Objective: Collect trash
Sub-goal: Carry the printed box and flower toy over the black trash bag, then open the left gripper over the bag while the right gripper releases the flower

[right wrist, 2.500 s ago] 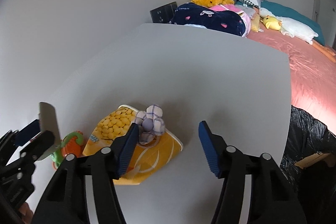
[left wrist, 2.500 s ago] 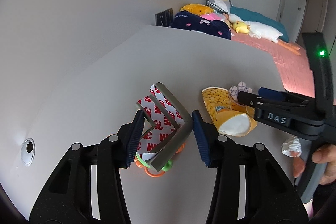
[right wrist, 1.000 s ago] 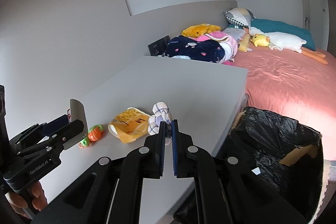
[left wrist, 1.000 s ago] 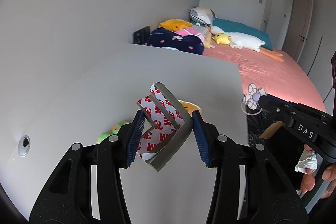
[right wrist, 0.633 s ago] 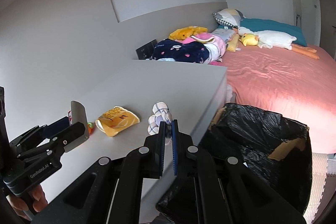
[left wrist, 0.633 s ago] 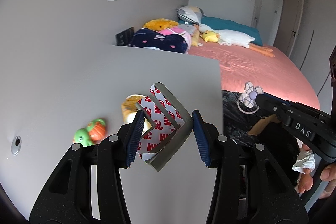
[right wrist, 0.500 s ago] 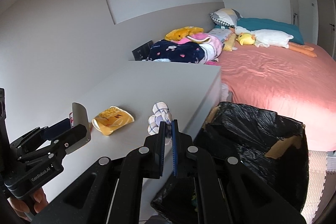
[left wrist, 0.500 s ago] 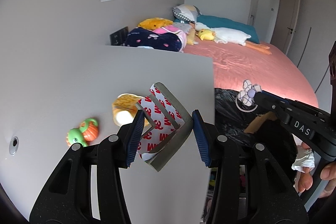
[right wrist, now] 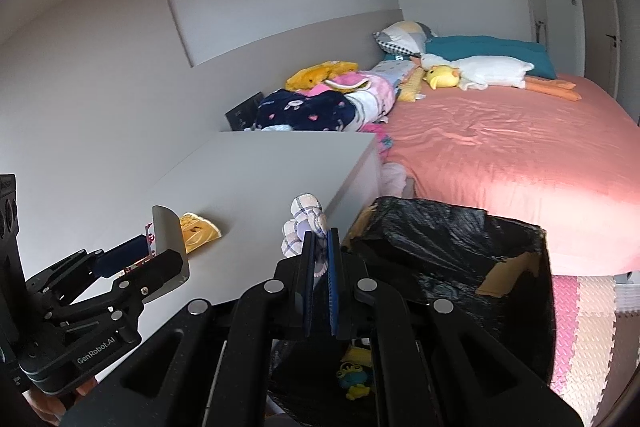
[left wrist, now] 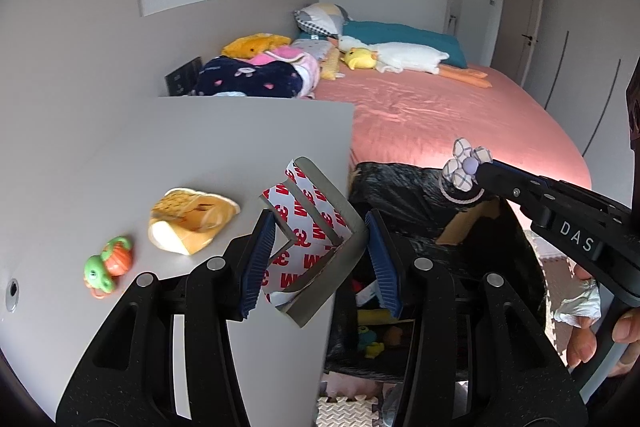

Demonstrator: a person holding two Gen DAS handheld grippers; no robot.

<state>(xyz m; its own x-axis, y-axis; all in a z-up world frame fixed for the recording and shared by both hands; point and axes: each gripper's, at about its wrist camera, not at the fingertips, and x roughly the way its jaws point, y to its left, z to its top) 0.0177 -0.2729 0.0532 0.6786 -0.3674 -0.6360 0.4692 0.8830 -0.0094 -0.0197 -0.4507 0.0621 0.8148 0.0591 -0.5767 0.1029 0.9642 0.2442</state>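
Above the black bin bag (right wrist: 460,247), the right hand-held gripper (right wrist: 319,269) pinches a checked fabric flower (right wrist: 304,227); the left hand-held gripper (left wrist: 318,259) clamps a grey adhesive strip (left wrist: 312,235).

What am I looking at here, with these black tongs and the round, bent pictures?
No robot: a person holds a pincer tool in each hand, each with a wide-angle camera looking along its fingers. The left tool grips a bent grey strip with red-printed backing. The right tool, seen from its own camera, is shut on a small fabric flower hair tie, over a black-lined trash box. On the grey table lie a yellow snack bag and a green-orange toy.
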